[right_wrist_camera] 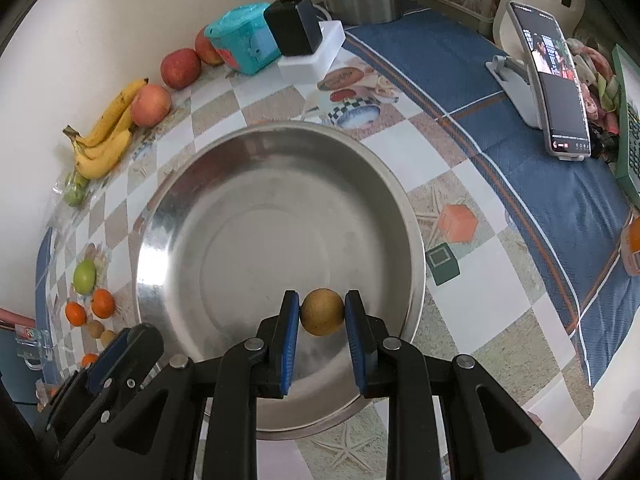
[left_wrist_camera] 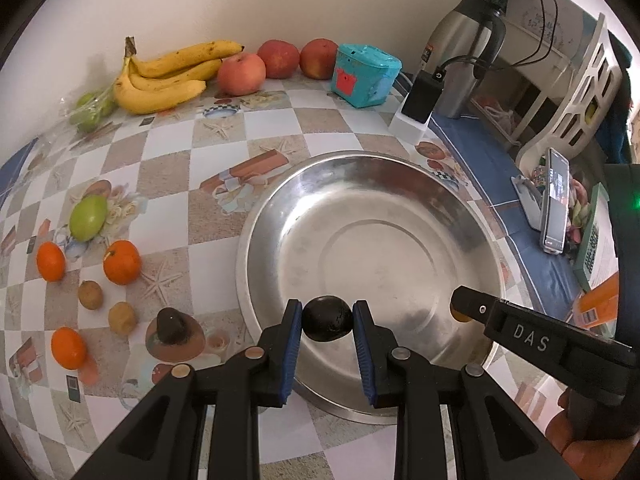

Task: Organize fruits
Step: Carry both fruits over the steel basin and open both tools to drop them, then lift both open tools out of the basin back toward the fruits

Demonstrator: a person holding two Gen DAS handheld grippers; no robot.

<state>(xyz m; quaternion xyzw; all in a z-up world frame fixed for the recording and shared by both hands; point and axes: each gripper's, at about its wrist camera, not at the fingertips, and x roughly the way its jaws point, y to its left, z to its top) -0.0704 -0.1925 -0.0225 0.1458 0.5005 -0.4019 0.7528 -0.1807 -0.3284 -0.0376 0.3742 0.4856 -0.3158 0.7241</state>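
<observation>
Both grippers are loaded right now. The left gripper point(left_wrist_camera: 327, 318) has its jaws clenched on a dark avocado point(left_wrist_camera: 327, 319), hanging over the near edge of the big steel bowl point(left_wrist_camera: 460, 200). The right gripper point(right_wrist_camera: 322, 312) is clamped on a round brownish kiwi point(right_wrist_camera: 322, 312), also over the near side of the bowl point(right_wrist_camera: 400, 200), a bit to the right.

The left wrist view shows the leftover fruit much better: a green mango point(left_wrist_camera: 88, 217) on the left of the checkered tablecloth point(left_wrist_camera: 224, 140), 3 oranges point(left_wrist_camera: 121, 262) around it, 2 more kiwis point(left_wrist_camera: 90, 295) and a second avocado point(left_wrist_camera: 171, 326) just near of those. Along the far wall sit the bananas point(left_wrist_camera: 160, 80), 3 apples point(left_wrist_camera: 241, 74) and a teal box point(left_wrist_camera: 365, 76). From this side only a sliver of the right gripper's kiwi peeks past its finger.

The right wrist view gives you what the left one cuts off: a phone point(right_wrist_camera: 558, 88) on its stand over on the blue cloth at the far right (screen lit), and the left gripper point(right_wrist_camera: 116, 364) only as a black and blue lump at the near left, its avocado hidden.
</observation>
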